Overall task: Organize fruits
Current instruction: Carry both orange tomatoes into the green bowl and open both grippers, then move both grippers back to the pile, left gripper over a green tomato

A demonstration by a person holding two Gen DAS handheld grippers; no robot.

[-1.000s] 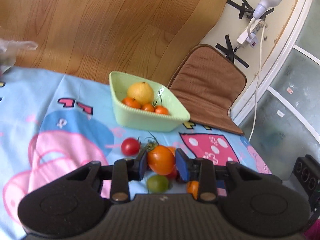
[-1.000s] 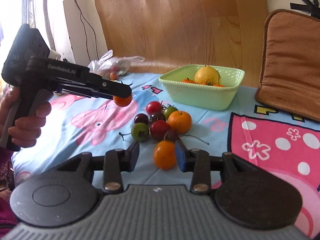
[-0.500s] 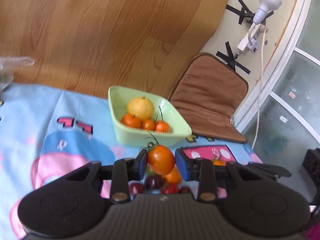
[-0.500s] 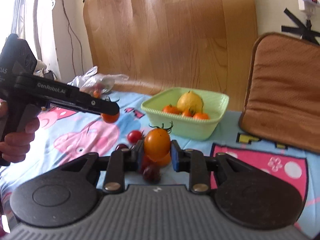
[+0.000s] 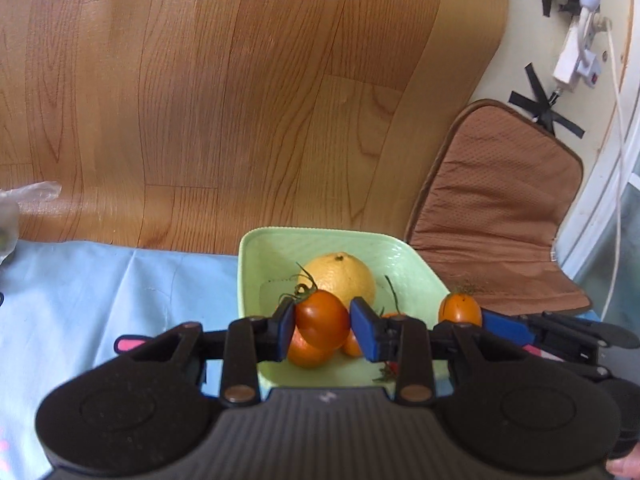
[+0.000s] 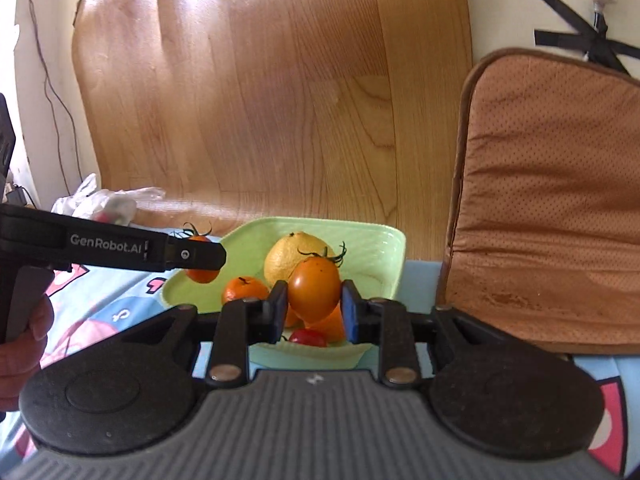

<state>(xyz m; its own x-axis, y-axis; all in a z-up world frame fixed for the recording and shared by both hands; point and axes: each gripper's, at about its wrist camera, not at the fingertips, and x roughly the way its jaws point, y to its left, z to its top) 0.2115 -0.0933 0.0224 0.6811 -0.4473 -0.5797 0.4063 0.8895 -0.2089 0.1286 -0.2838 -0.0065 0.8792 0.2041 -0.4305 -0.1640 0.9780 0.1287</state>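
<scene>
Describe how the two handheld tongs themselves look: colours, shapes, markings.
Both tongs are matte black. Each has a ribbed grey-black body, two round black discs on either side, and two bars with brass-coloured rivets leading to blue pads. The left tongs show, side-on in the right view, white "GenRobot.AI" lettering and a grey grip in a bare hand. The right tongs look the same. No cables visible.

Brown cushion (image 6: pixel 548 200) leaned against wall, right. Wood-grain board (image 5: pixel 240 92) stood behind. Crumpled plastic bag (image 6: pixel 106 202) lay far left.
</scene>
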